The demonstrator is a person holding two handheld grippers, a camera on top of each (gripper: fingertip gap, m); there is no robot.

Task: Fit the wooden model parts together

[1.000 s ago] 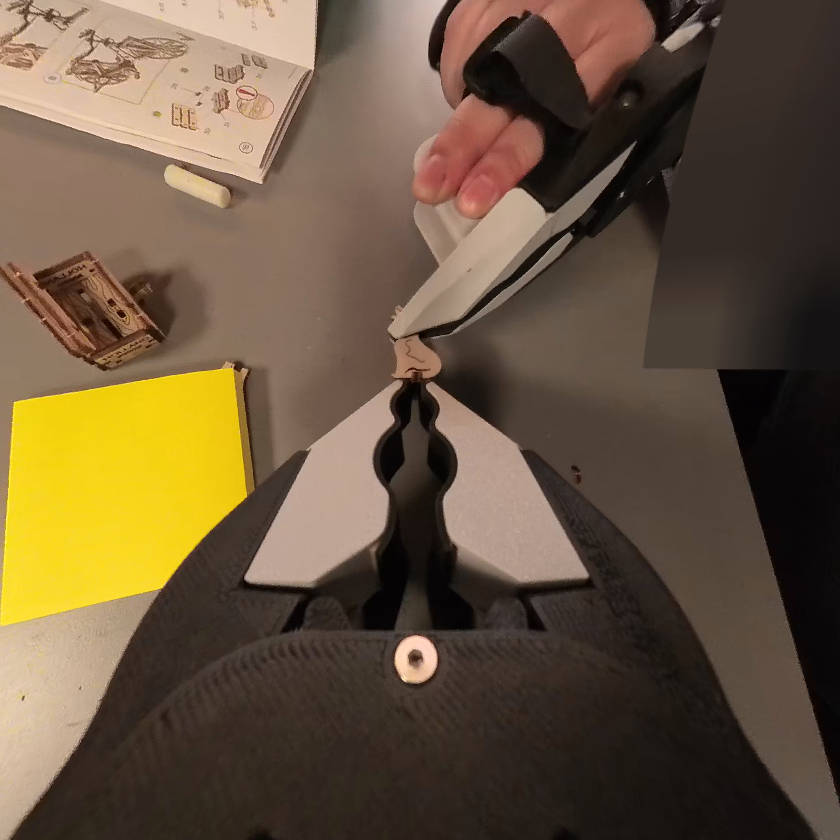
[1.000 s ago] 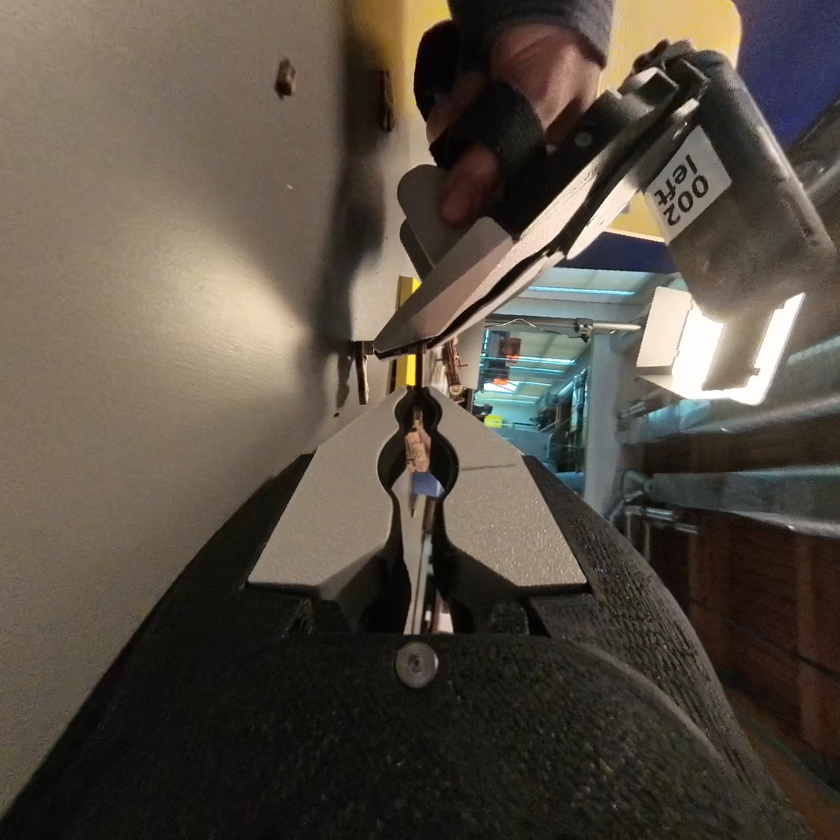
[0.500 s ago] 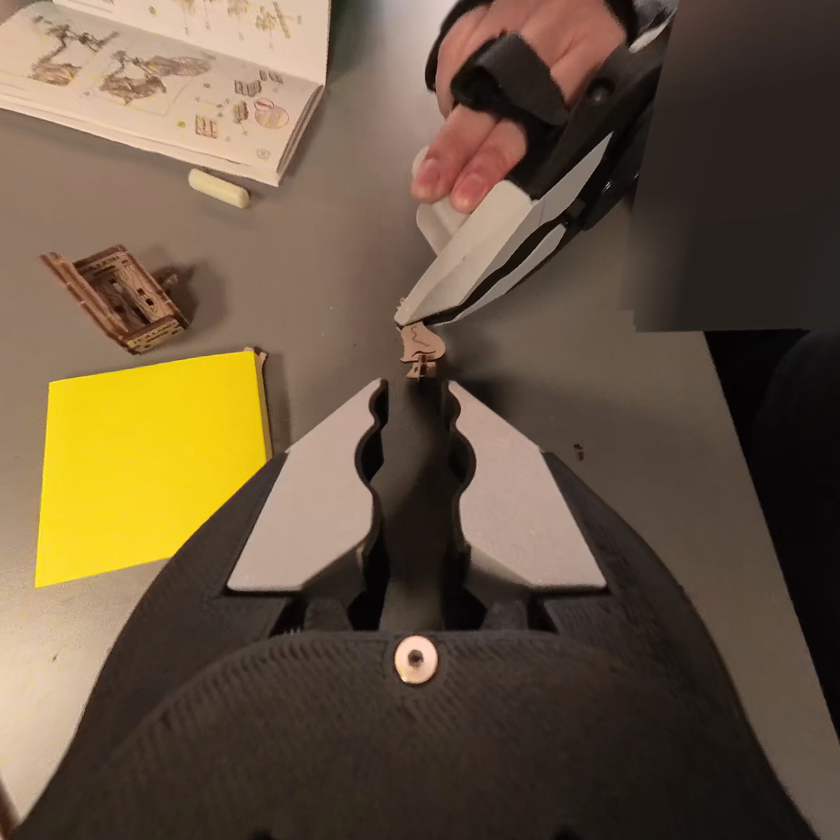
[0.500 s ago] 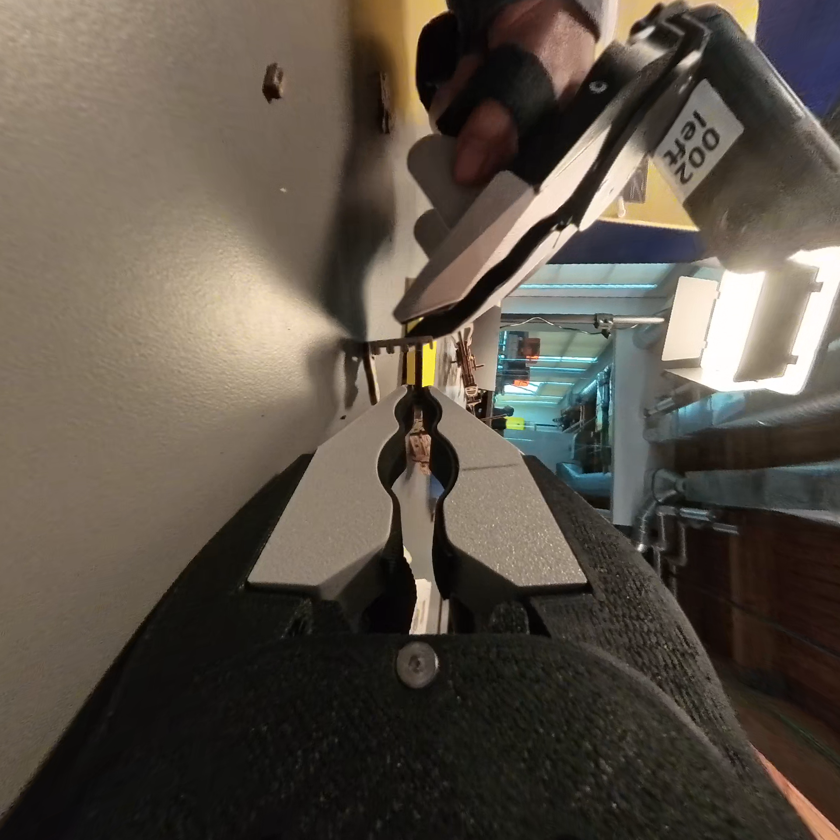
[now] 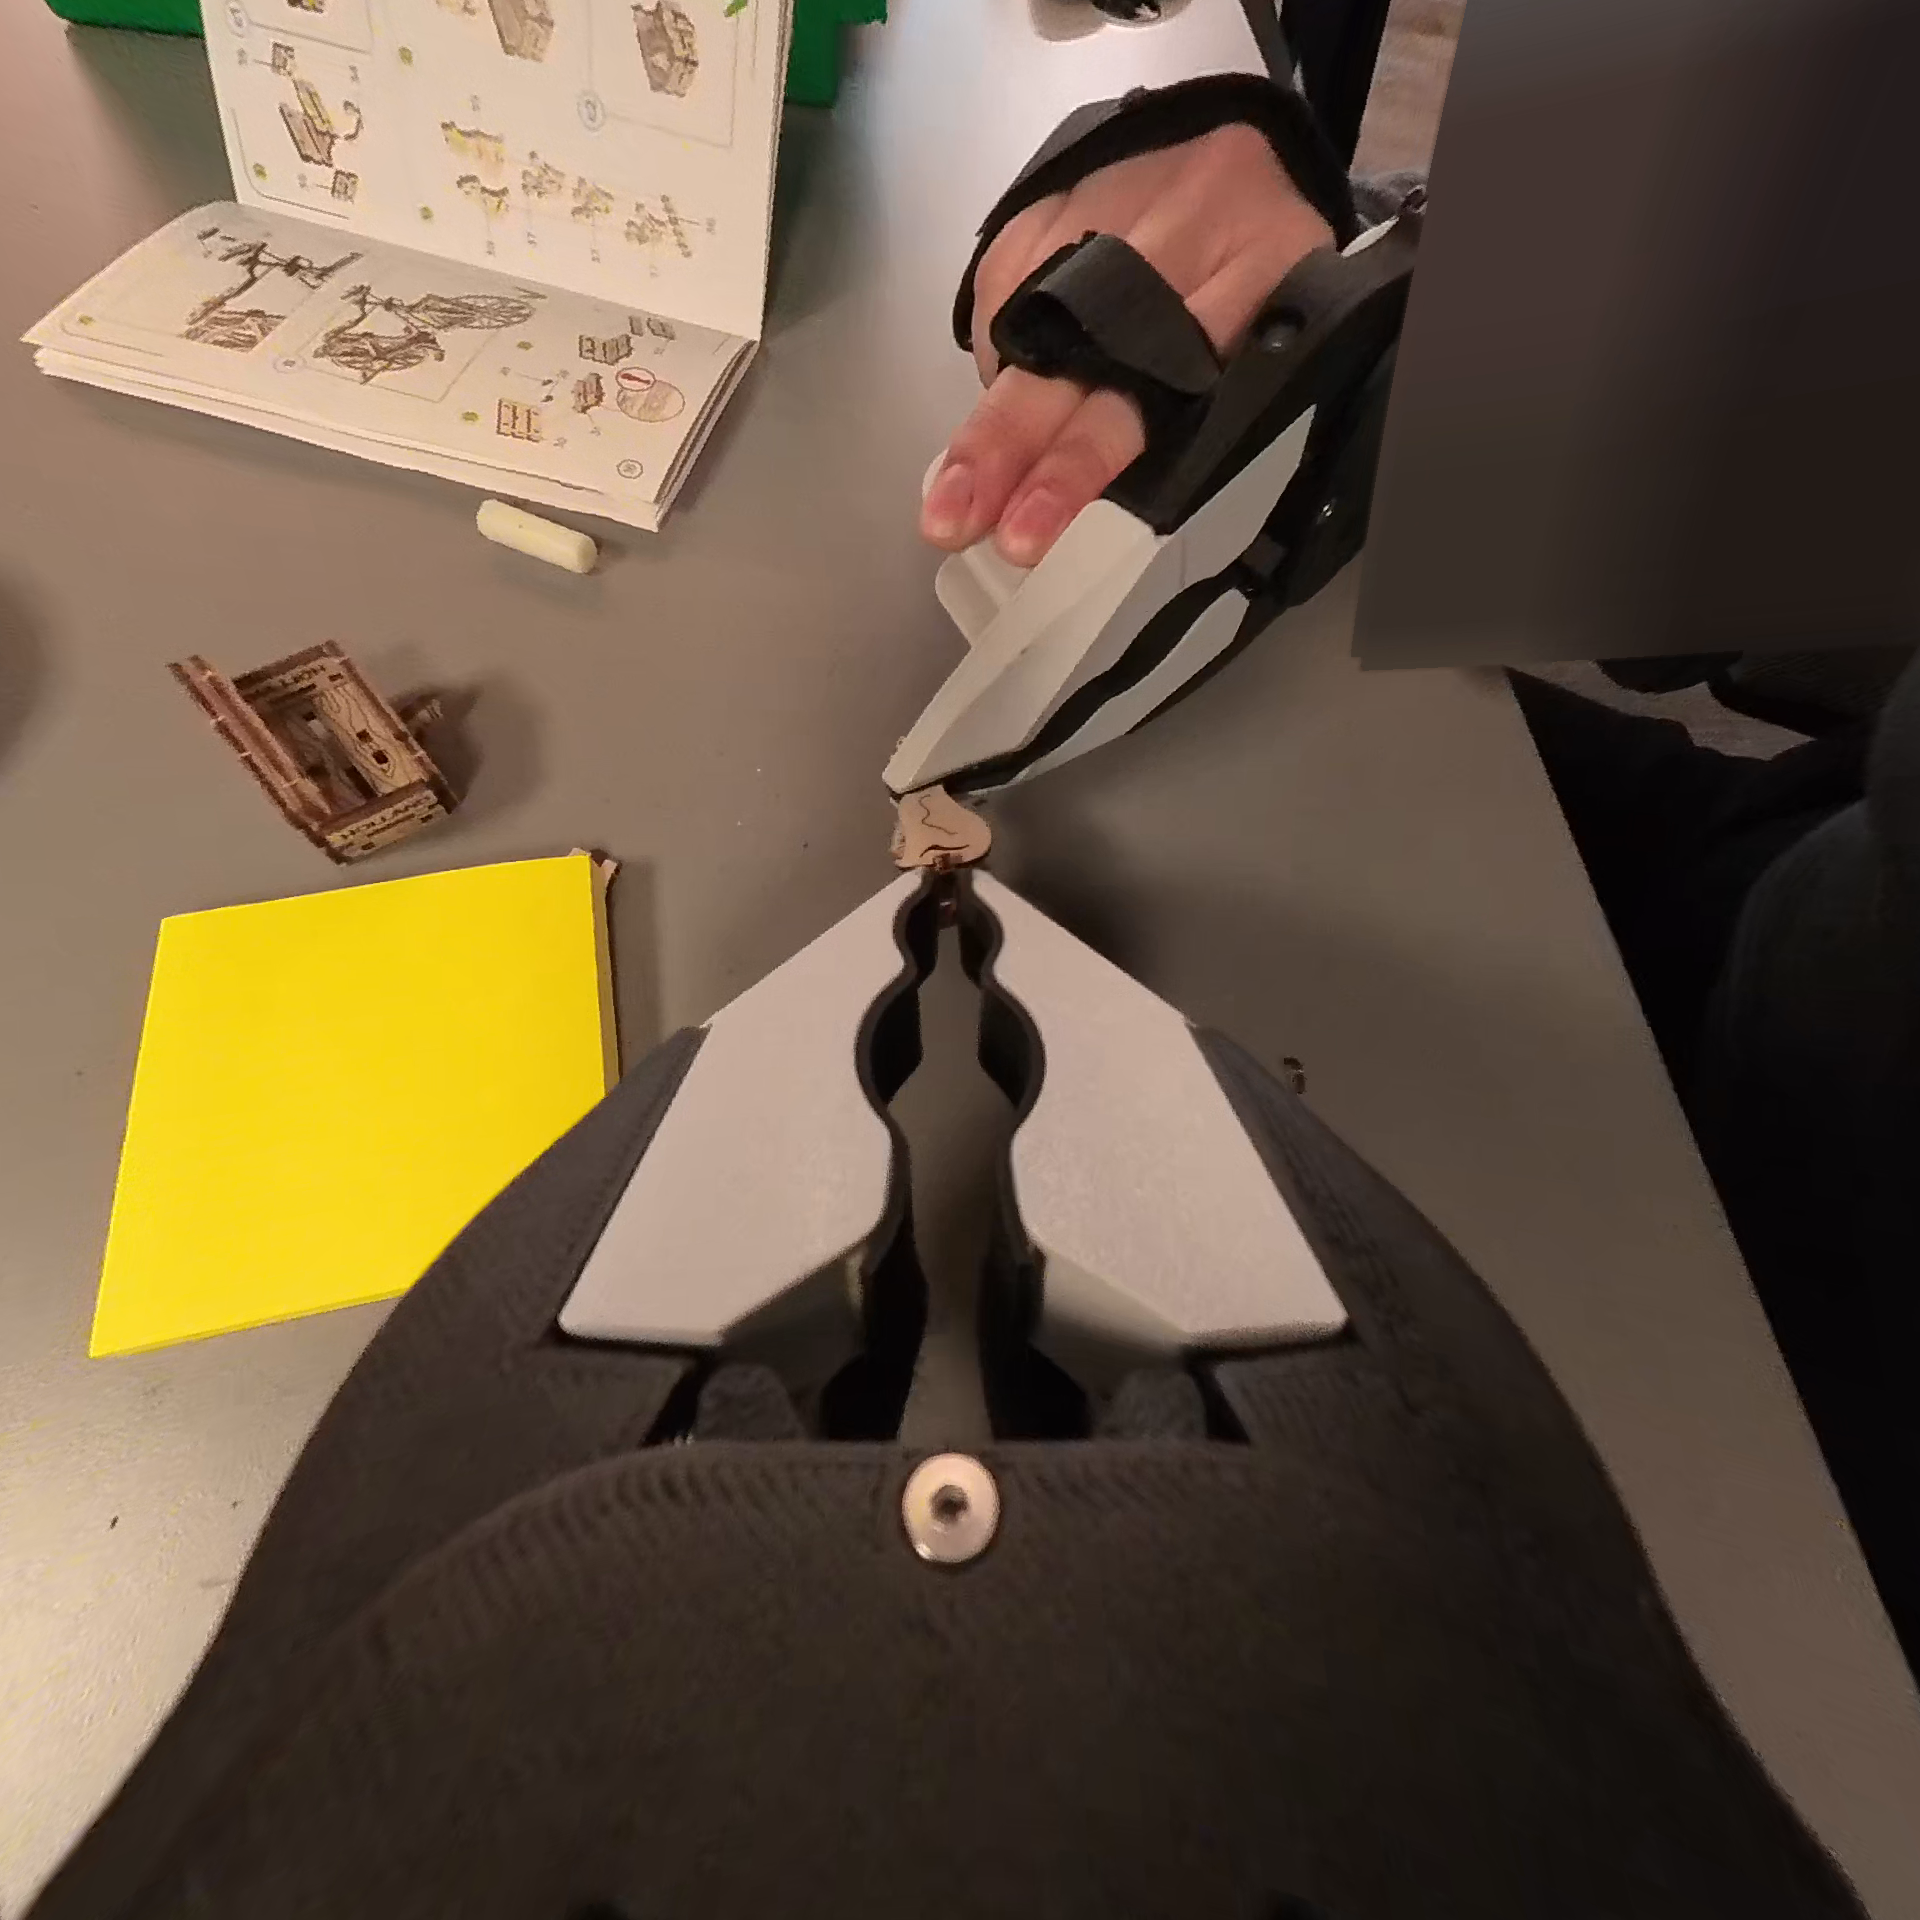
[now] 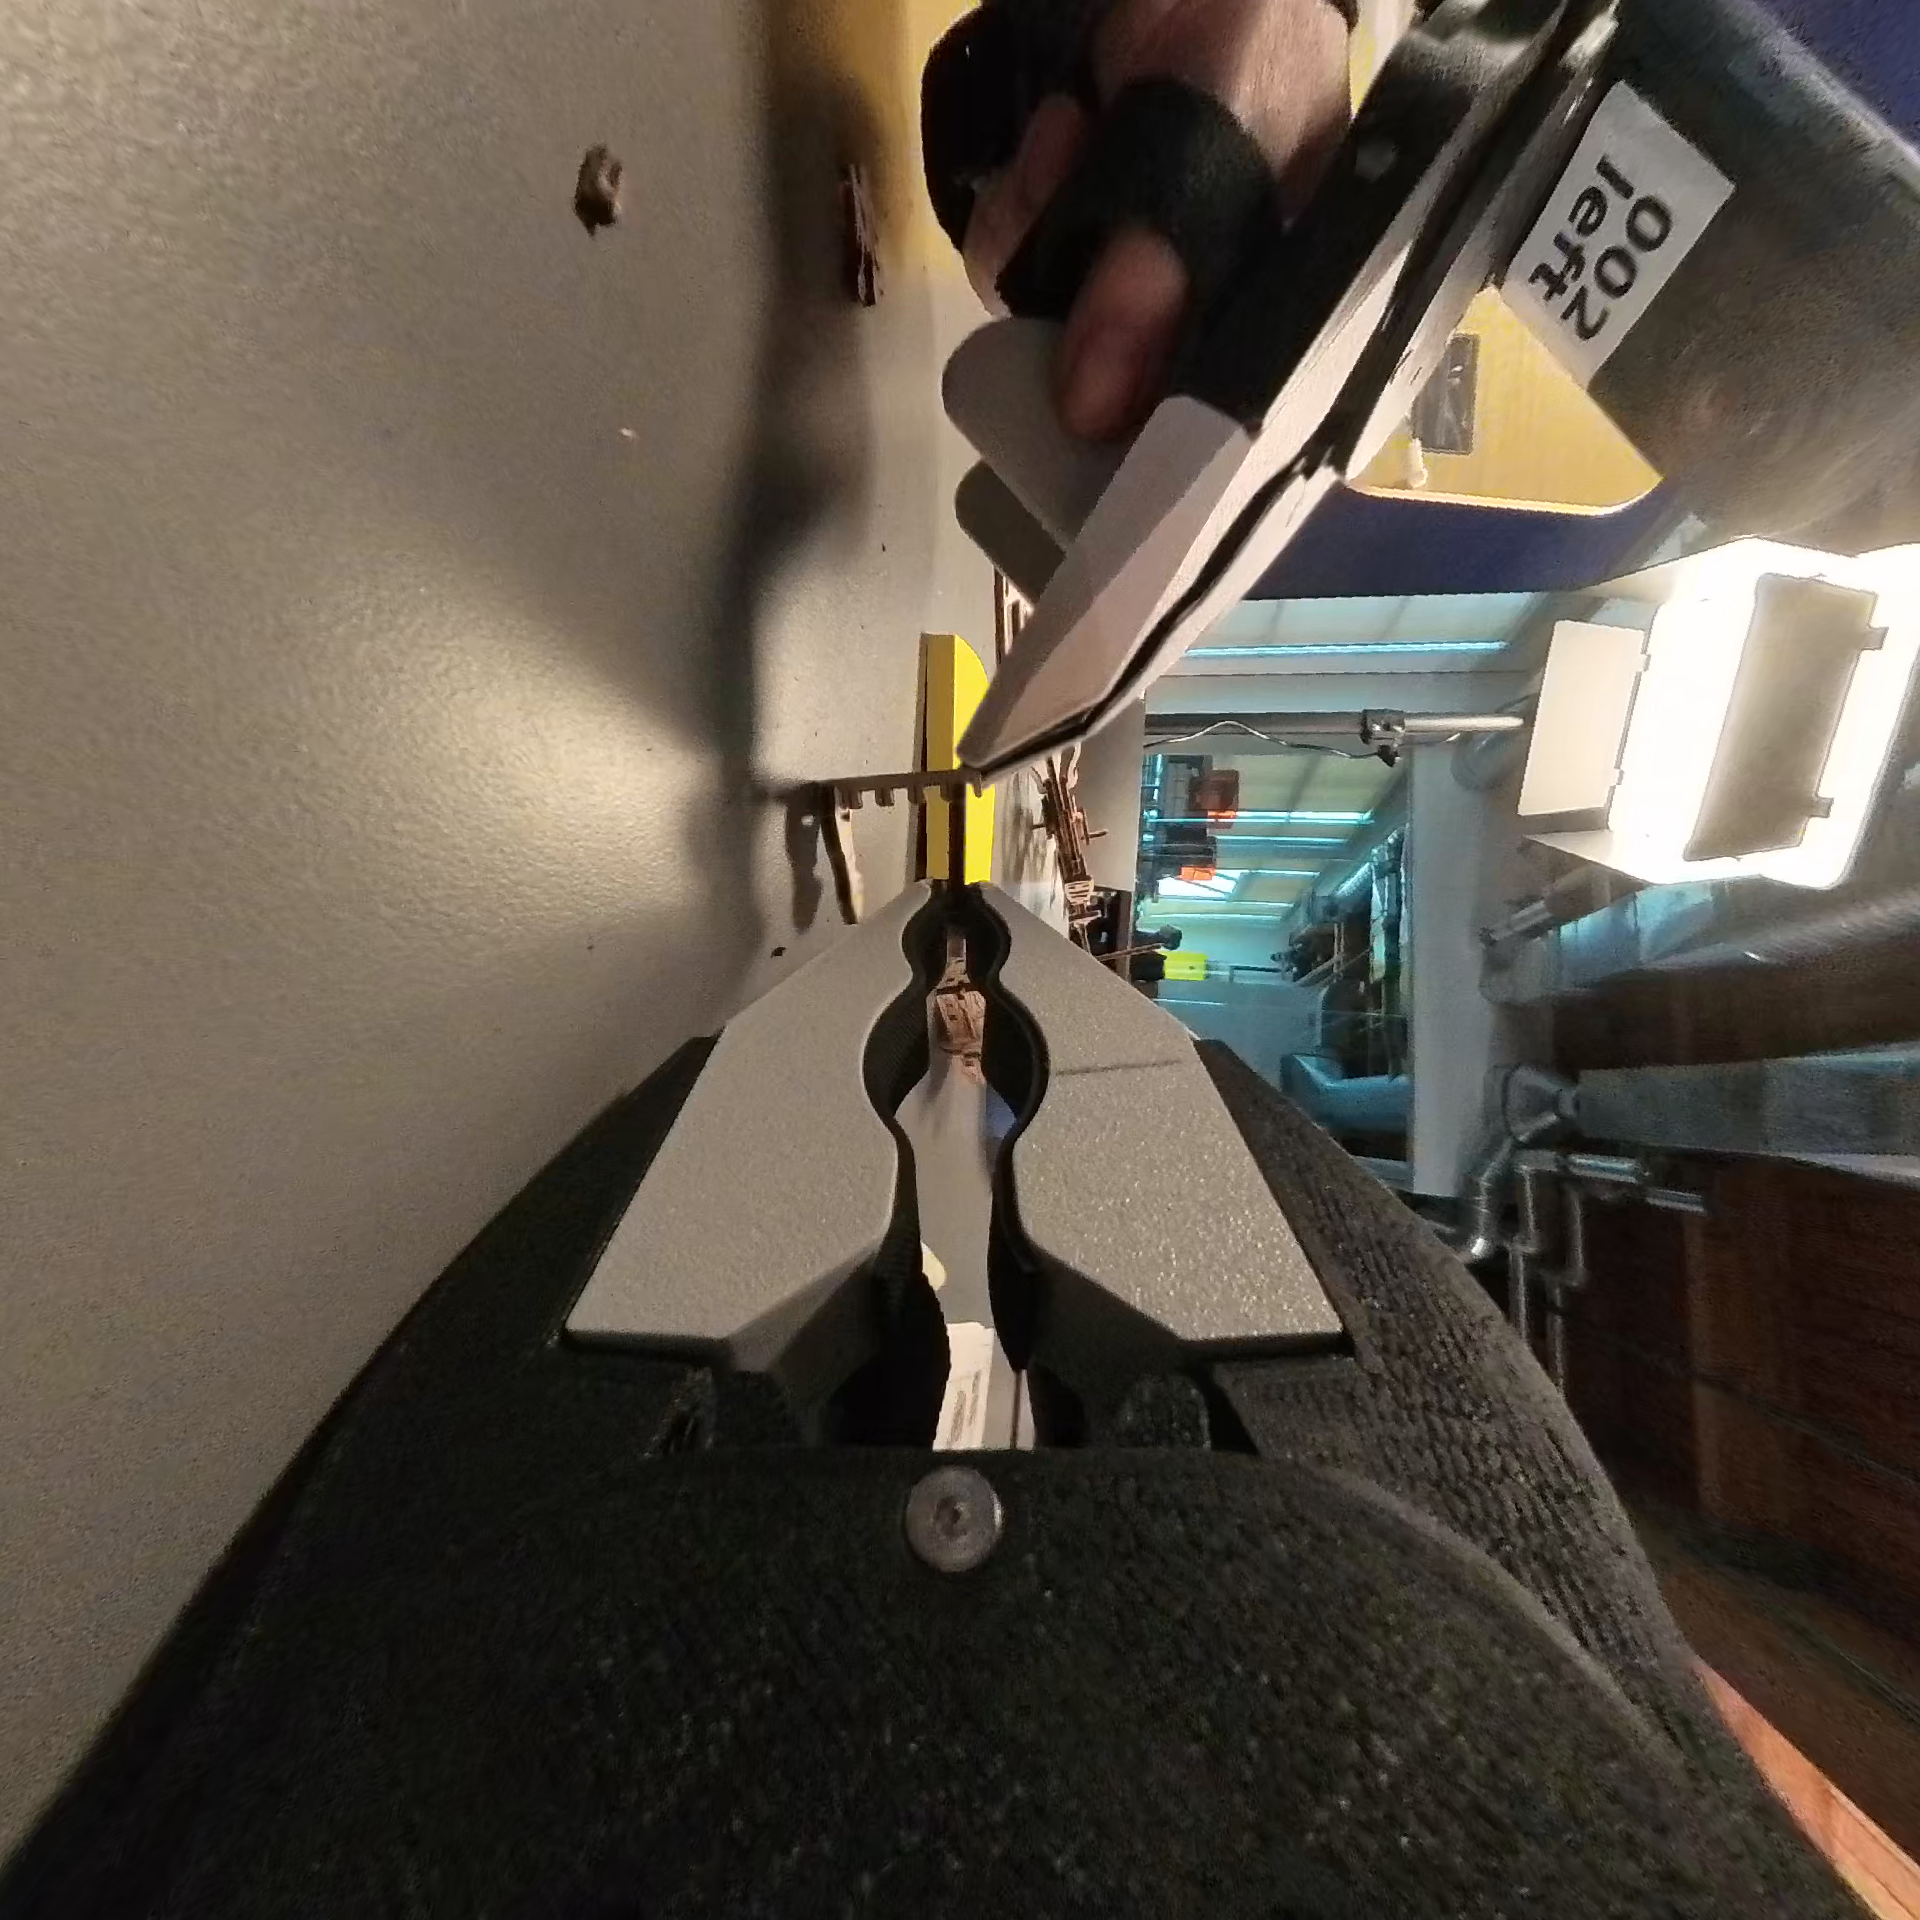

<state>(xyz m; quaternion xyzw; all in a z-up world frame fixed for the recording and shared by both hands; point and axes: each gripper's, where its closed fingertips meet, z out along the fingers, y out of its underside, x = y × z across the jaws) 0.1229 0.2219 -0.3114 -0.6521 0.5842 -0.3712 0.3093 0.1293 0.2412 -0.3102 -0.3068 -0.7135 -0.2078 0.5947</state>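
Observation:
A small curved wooden piece (image 5: 940, 826) hangs just above the grey table (image 5: 727, 675). My right gripper (image 5: 914, 774) comes in from the upper right and is shut on its top edge. A thin toothed wooden strip (image 6: 883, 781) stands crosswise against it and shows edge-on in the left wrist view (image 5: 943, 902). My left gripper (image 5: 943, 883) is closed on that strip from below. In the right wrist view my right gripper (image 6: 951, 888) pinches the curved piece edge-on, and the left gripper (image 6: 977, 758) meets it tip to tip.
A partly built wooden model (image 5: 322, 748) lies to the left. A yellow pad (image 5: 364, 1091) lies nearer, with a wooden sheet edge (image 5: 606, 873) under it. An open instruction booklet (image 5: 416, 343) and a small white stick (image 5: 537, 535) lie farther back. The table edge (image 5: 1662, 1039) runs close on the right. Only a small space, under 4 cm, lies between the two pairs of fingers.
The left gripper, shut on the parts a second ago, opened and backed off, then closed on the strip again. The right gripper kept its hold throughout.

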